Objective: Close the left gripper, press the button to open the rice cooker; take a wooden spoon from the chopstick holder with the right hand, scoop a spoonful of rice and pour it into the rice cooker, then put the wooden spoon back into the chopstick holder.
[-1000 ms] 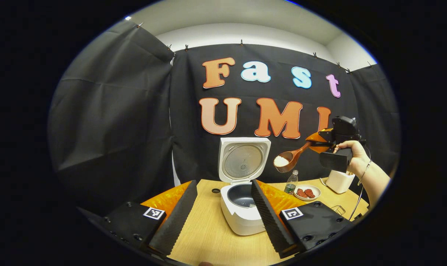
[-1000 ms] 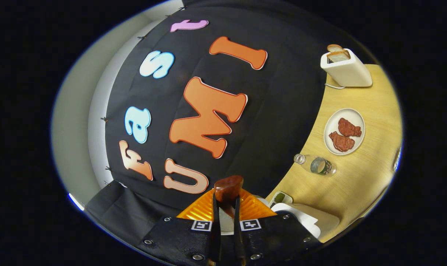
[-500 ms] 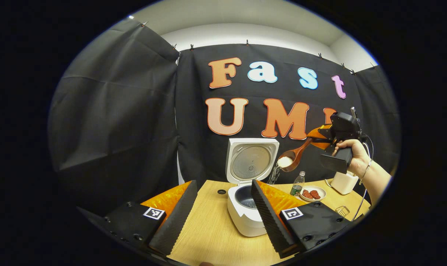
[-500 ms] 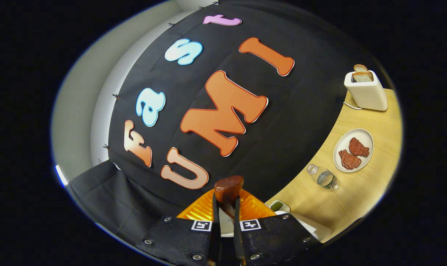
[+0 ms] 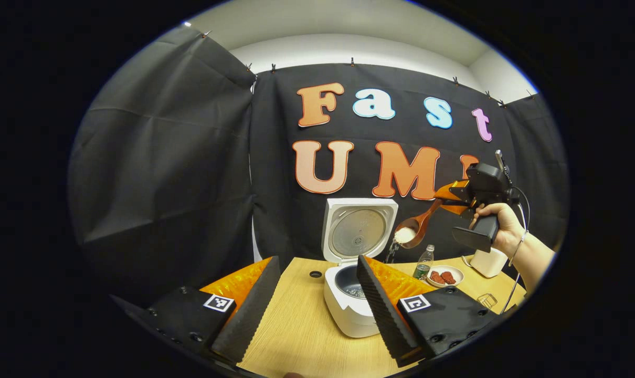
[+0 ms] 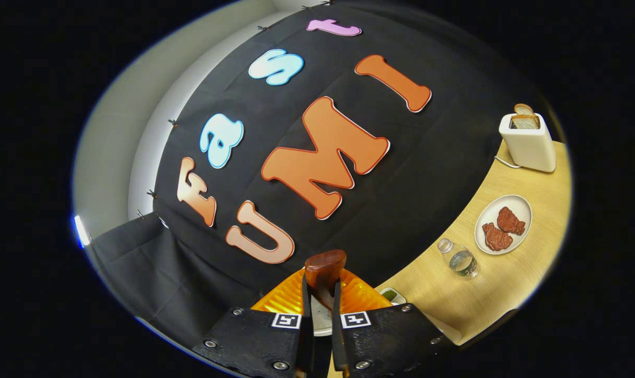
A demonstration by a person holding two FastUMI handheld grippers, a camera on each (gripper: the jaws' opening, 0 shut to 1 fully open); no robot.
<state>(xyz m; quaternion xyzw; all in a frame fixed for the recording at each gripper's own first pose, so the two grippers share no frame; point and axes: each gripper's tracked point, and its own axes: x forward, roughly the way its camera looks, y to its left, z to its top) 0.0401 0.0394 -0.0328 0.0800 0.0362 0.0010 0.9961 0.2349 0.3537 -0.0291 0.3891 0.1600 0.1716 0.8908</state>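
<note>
Light wooden table [image 5: 302,336], rice cooker [image 5: 351,310], bottle [image 5: 424,261], plate [image 5: 445,275], toaster [image 6: 527,142]

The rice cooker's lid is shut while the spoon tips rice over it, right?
Not quite: the lid stands open on the rice cooker, as the left gripper view shows. The wooden spoon in the right gripper does tip rice above it.

On the table [image 5: 296,325], the rice cooker [image 5: 351,299] sits at 12 o'clock; bottle [image 5: 424,261], plate [image 5: 444,275] and toaster [image 5: 488,261] at 2 o'clock.
</note>
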